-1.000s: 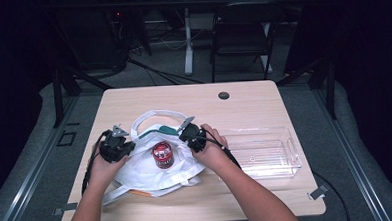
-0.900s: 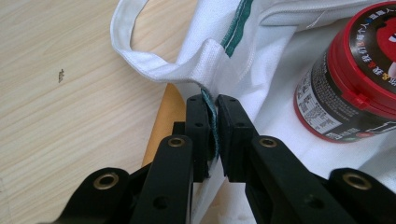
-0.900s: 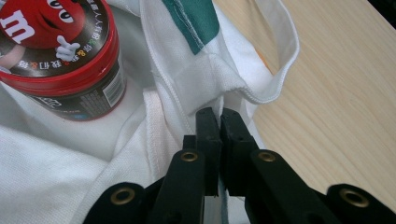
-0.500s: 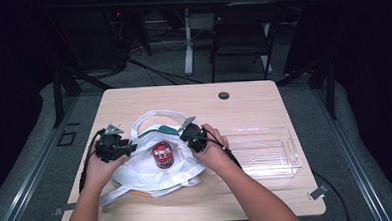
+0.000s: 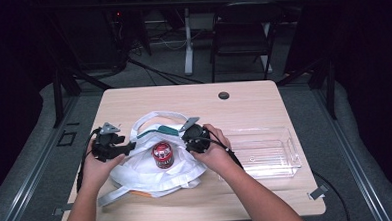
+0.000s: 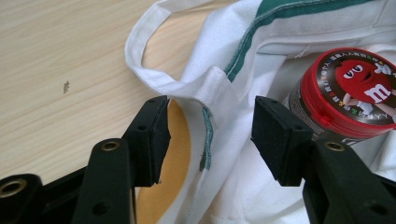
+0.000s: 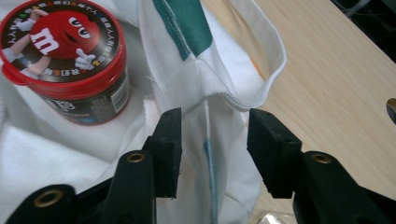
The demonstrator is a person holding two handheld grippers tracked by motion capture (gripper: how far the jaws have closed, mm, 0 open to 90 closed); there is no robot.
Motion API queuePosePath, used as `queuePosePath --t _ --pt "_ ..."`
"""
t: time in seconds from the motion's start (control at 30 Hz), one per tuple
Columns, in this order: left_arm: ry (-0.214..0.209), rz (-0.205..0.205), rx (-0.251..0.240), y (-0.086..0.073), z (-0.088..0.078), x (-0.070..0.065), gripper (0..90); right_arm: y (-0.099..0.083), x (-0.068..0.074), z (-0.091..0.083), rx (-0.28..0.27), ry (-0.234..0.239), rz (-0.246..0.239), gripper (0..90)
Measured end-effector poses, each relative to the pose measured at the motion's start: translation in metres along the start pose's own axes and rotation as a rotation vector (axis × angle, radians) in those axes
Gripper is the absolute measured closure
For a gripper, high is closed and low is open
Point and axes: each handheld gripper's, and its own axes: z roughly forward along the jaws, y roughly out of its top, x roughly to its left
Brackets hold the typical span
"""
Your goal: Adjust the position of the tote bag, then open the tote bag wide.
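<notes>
While our two grippers sit at either side of the white tote bag (image 5: pixel 154 170), the job looks close to its end: the red-lidded candy jar (image 5: pixel 162 154) stands upright on the cloth between them, and we judge that it has been set on or into the bag and the fabric is being let go. Our left gripper (image 6: pixel 210 135) has just been opening; its jaws stand wide, the bag's hem and handle root lie loose in the gap, and neither pad presses on the cloth. The jar is just beyond its right-hand jaw. Our right gripper (image 7: pixel 212 140) has also just been opening, to a middling gap, with a fold of the bag between the jaws and no pad touching it that we can see; the jar stands beyond its left-hand jaw. What may be left is to draw both grippers back from the bag. A clear plastic tray (image 5: pixel 266 152) lies empty beyond our right hand. We cannot tell whether the jar sits inside the bag's mouth or merely on top of the cloth, since folds hide its base.
</notes>
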Motion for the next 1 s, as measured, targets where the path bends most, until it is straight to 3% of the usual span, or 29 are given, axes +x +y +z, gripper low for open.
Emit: queuePosePath --t 0.13,0.23,0.33,0.53,0.77,0.93,1.0 --pt "-0.019 -0.02 -0.015 0.002 -0.006 0.001 48.7 0.0 0.003 -0.003 0.005 0.015 -0.015 48.8" --pt "-0.007 -0.025 -0.036 0.002 -0.007 0.0 48.1 0.003 0.006 -0.007 0.011 0.01 -0.046 46.1" --pt "-0.021 -0.025 -0.026 0.003 -0.01 0.001 47.2 0.005 0.009 -0.009 0.006 0.023 -0.038 44.0" --pt "-0.028 -0.03 -0.018 0.005 -0.012 0.001 47.2 0.009 0.014 -0.015 -0.012 0.01 -0.073 43.7" --pt "-0.029 -0.017 -0.033 0.008 -0.018 -0.001 47.7 0.013 0.013 -0.023 -0.037 0.018 -0.056 43.1" --pt "-0.051 -0.045 -0.038 0.01 -0.021 -0.004 50.9 0.016 0.015 -0.029 -0.048 0.031 -0.052 42.6" --pt "-0.054 -0.034 -0.026 0.011 -0.023 -0.004 51.8 0.017 0.016 -0.031 -0.05 0.034 -0.052 42.6"
